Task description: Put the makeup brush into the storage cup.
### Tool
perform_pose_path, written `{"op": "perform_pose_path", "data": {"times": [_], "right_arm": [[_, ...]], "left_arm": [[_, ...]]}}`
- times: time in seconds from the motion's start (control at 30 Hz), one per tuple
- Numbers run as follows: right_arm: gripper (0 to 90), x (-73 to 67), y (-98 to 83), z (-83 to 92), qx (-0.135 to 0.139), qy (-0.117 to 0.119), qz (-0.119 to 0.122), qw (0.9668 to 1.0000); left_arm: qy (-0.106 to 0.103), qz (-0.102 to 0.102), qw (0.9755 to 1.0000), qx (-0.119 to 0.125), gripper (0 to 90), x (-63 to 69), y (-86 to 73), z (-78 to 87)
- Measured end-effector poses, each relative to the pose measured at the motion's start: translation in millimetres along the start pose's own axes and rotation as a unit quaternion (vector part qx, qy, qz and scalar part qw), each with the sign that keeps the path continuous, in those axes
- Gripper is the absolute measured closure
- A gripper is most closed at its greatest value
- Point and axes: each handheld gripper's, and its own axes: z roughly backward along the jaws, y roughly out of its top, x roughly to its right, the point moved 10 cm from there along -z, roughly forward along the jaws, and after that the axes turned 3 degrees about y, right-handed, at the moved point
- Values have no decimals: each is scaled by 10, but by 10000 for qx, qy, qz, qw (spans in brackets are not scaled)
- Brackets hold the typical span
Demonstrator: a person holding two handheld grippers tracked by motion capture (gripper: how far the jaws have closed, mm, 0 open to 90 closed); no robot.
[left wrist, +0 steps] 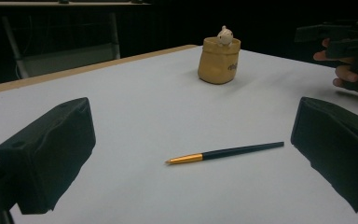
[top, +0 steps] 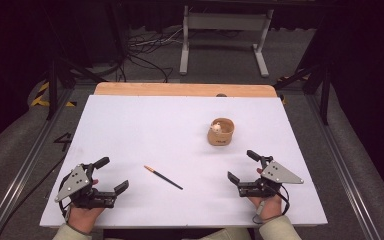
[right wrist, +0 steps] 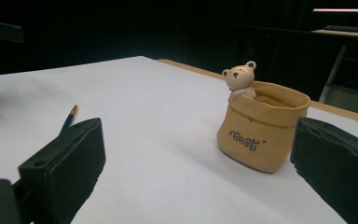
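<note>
Pen (top: 163,177) flat btwn open hand-held grippers, untouched.

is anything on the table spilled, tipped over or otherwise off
Nothing stands out. The bear pot stands upright on the white table, and the pen lies flat and whole near the front. Left gripper and right gripper are both open and apart from the pen and pot.

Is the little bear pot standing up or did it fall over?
Standing up. The tan sack-shaped ceramic pot sits on its base on the white table, mouth upward.
</note>
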Motion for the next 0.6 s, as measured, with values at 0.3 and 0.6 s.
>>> {"op": "perform_pose_path", "data": {"times": [0.3, 0.6], "right_arm": [[74, 6, 0, 21, -12, 26, -48, 10000], [97, 19, 27, 23, 31, -18, 9, 10000]], "left_arm": [[4, 15, 10000, 21, 6, -9, 3, 2], [-31, 16, 10000, 20, 4, -1, 2, 16]]}}
